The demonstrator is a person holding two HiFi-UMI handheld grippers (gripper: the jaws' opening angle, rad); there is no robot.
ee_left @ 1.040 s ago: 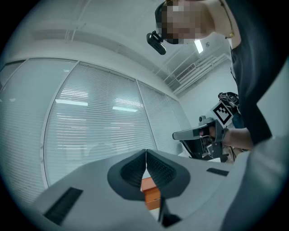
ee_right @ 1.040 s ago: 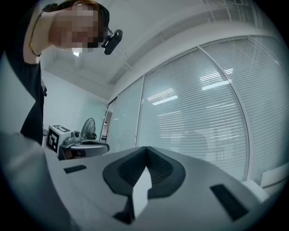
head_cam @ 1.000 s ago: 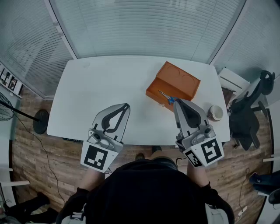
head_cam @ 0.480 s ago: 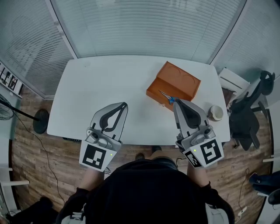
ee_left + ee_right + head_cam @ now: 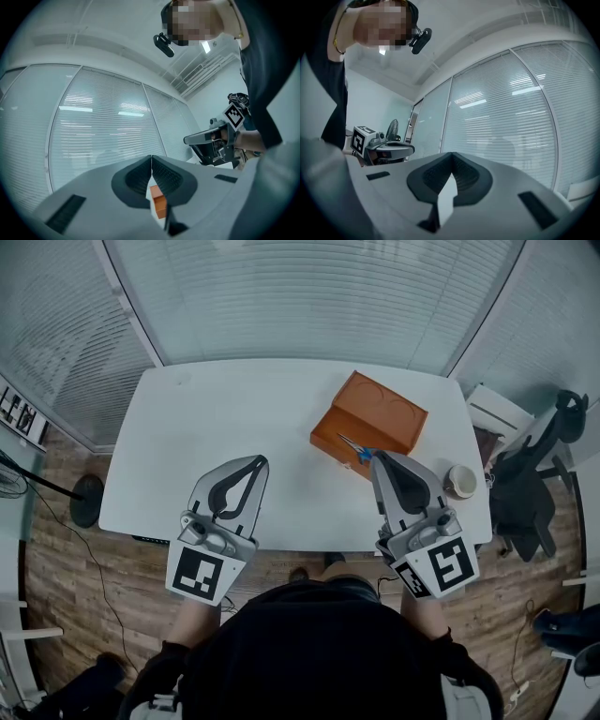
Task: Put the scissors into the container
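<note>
An orange container [image 5: 369, 423] lies on the white table [image 5: 234, 427] at the right. Blue-handled scissors [image 5: 357, 450] rest at its near edge, their blades pointing up-left over the orange surface. My right gripper [image 5: 377, 459] is shut and empty, its tips just right of the scissors' handles. My left gripper [image 5: 262, 461] is shut and empty too, over the table's front left part. In the left gripper view my left gripper [image 5: 151, 158] has its jaws together, with a slice of the container [image 5: 158, 203] behind them. The right gripper [image 5: 451, 155] points up at the blinds.
A roll of tape [image 5: 461, 481] sits near the table's right edge. A black office chair [image 5: 527, 493] stands to the right of the table. Window blinds [image 5: 309, 296] run behind the far edge. The person's dark torso [image 5: 319, 652] fills the bottom of the head view.
My left gripper has drifted a little down and left, toward the table's front edge. The right gripper and the scissors have stayed where they were.
</note>
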